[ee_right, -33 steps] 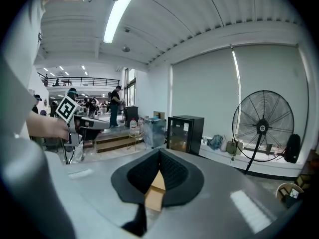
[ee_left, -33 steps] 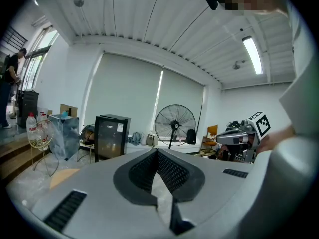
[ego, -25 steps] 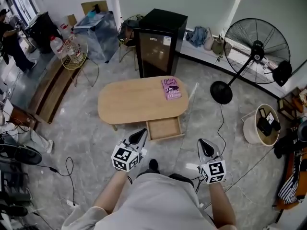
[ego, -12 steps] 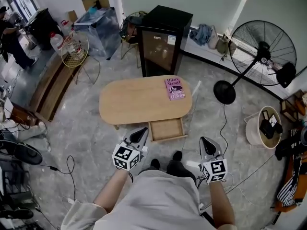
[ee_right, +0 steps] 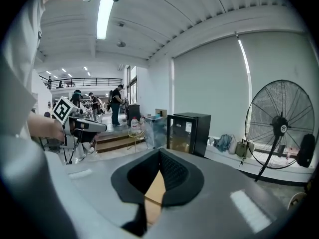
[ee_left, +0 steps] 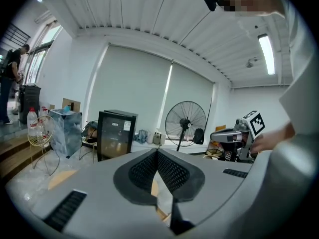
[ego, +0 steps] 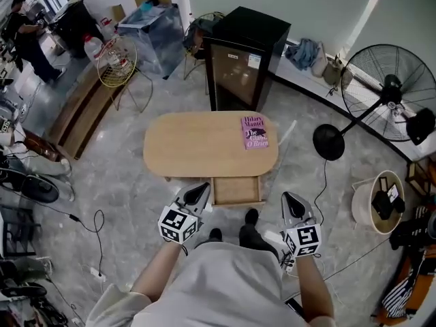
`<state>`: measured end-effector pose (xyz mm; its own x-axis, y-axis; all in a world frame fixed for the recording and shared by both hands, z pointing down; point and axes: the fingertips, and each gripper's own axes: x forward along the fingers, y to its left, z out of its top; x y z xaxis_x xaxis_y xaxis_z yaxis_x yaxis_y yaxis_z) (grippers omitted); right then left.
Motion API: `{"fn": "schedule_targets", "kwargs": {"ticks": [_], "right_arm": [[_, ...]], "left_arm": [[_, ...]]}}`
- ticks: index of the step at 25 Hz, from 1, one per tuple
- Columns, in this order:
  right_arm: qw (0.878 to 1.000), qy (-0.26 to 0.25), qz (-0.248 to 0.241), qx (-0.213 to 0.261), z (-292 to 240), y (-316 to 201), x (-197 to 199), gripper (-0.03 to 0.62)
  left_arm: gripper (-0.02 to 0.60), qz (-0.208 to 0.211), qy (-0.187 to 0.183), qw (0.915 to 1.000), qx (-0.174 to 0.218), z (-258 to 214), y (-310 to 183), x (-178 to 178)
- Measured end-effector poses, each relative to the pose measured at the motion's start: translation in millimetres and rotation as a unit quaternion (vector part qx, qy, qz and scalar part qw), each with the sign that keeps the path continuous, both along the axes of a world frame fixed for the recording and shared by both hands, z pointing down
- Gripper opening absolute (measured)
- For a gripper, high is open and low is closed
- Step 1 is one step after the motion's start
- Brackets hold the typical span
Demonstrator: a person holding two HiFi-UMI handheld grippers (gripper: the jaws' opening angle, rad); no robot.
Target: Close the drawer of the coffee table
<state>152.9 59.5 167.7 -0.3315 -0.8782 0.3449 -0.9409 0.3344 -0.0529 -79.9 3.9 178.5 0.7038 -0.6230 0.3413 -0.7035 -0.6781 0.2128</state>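
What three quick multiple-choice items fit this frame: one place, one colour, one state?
1. The book lies on the coffee table at its: A) left end B) middle C) right end
2. The cabinet behind the table is: A) white B) black C) red
3. The drawer is: A) shut B) pulled out C) lifted out

1 C: the head view shows the book at the right end.
2 B: its body is black.
3 B: it juts from the table's near side.
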Motion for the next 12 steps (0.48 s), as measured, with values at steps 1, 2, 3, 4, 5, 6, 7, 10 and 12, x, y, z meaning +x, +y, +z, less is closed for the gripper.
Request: {"fn": "schedule_targets", "kwargs": {"ticks": [1, 2, 3, 4, 5, 6, 7, 10, 12], "right_arm": [[1.0, 0.0, -0.006, -0.002, 2, -7, 6, 0.011], [1.0, -0.001, -0.012, -0.004, 4, -14, 11, 0.01], [1.0, -0.002, -0.019, -0.006, 7, -20, 16, 0.01], [1.0, -0.003, -0.026, -0.008, 9, -26, 21, 0.01], [0.999, -0.005, -0.033, -0.01, 13, -33, 25, 0.011], [0.999, -0.006, -0.041, -0.012, 16, -39, 29, 0.01], [0.999, -0.007, -0.05, -0.014, 19, -46, 33, 0.01], [0.997, -0.013, -0.08, -0.02, 30, -65, 42, 0.01], [0.994, -0.019, -0.1, -0.026, 38, -76, 47, 0.009]], "left_arm": [[0.008, -0.003, 0.0, 1.0, 0.0, 1, -4, 5], [0.008, -0.008, -0.001, 1.0, -0.001, 3, -9, 10], [0.008, -0.013, -0.002, 0.9999, -0.001, 4, -13, 14], [0.008, -0.02, -0.003, 0.9998, -0.001, 6, -17, 18], [0.008, -0.026, -0.004, 0.9997, -0.001, 7, -21, 23], [0.008, -0.031, -0.005, 0.9995, -0.001, 9, -25, 28], [0.008, -0.037, -0.007, 0.9993, -0.002, 12, -29, 34], [0.008, -0.05, -0.012, 0.9986, -0.011, 22, -39, 50], [0.008, -0.06, -0.017, 0.9978, -0.021, 29, -44, 59]]}}
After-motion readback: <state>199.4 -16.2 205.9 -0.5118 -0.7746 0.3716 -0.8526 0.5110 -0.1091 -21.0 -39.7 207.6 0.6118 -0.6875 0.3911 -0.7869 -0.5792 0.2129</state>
